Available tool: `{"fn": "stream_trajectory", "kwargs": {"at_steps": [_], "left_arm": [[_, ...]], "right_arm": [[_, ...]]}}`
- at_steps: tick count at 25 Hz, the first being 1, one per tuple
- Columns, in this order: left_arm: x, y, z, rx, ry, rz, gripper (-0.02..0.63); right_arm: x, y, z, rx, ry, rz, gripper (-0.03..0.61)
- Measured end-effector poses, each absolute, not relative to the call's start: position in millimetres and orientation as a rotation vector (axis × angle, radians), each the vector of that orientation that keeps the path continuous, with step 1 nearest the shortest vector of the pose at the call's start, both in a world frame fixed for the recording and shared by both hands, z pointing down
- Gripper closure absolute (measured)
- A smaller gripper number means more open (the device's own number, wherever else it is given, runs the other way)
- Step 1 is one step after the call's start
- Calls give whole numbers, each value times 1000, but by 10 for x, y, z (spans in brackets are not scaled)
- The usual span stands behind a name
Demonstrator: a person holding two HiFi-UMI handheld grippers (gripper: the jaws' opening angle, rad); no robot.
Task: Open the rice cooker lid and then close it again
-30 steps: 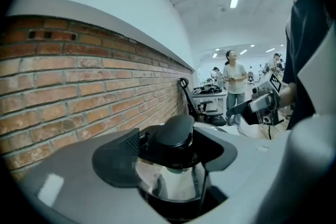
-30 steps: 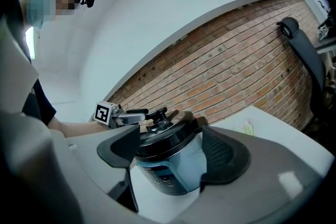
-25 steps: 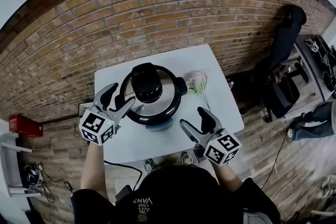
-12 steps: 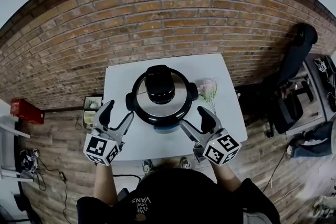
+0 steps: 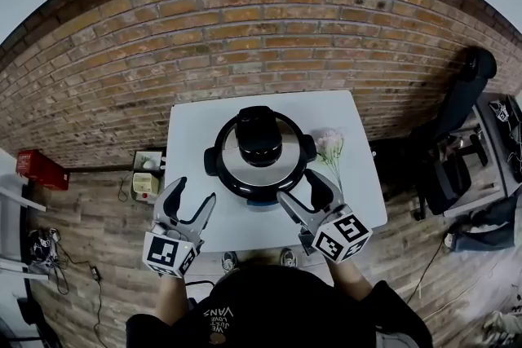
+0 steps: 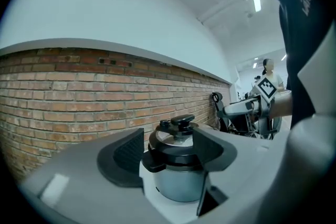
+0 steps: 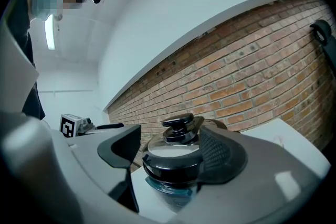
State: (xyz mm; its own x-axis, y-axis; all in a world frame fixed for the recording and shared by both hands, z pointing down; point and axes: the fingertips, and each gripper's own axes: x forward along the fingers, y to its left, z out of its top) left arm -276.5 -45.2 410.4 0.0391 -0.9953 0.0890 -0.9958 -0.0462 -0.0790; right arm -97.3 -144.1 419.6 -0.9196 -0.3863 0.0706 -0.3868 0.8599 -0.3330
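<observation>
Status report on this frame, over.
Left gripper and right gripper open, empty. Rice cooker untouched, lid on. Flowers beside it, not blocking.

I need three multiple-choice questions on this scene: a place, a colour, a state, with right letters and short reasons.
1. In the head view the pink flowers lie: A) right of the rice cooker B) left of it C) on it
2. The table is: A) red B) white C) green
3. The lid is: A) off B) tilted open C) shut on the pot
1 A, beside its right handle; 2 B, bare top is white; 3 C, it sits flat on the rim.
</observation>
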Motion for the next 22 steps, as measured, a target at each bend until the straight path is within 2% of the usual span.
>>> {"fn": "stream_trajectory", "kwargs": {"at_steps": [2, 4, 6, 9, 11, 20, 22], "left_arm": [[-2713, -437, 4119, 2281, -2147, 198, 325], [-2666, -422, 4129, 2286, -2117, 239, 357], [-2652, -410, 4107, 2286, -2106, 241, 417], [-2690, -396, 4057, 2286, -2135, 207, 550], [-2720, -393, 4051, 2285, -2140, 190, 598], [-2686, -425, 4108, 2332, -2070, 187, 612], [-2679, -436, 4116, 2344, -2063, 185, 612]], "right_arm": [[-991, -1418, 4206, 641, -3024, 534, 237], [-1005, -1399, 4207, 659, -3018, 525, 268], [-1017, -1385, 4203, 680, -3011, 510, 301], [-1027, -1365, 4207, 709, -3007, 500, 359], [-1035, -1352, 4210, 724, -3007, 495, 393], [-1000, -1330, 4251, 815, -2993, 493, 568], [-994, -1328, 4283, 826, -2988, 497, 572]]}}
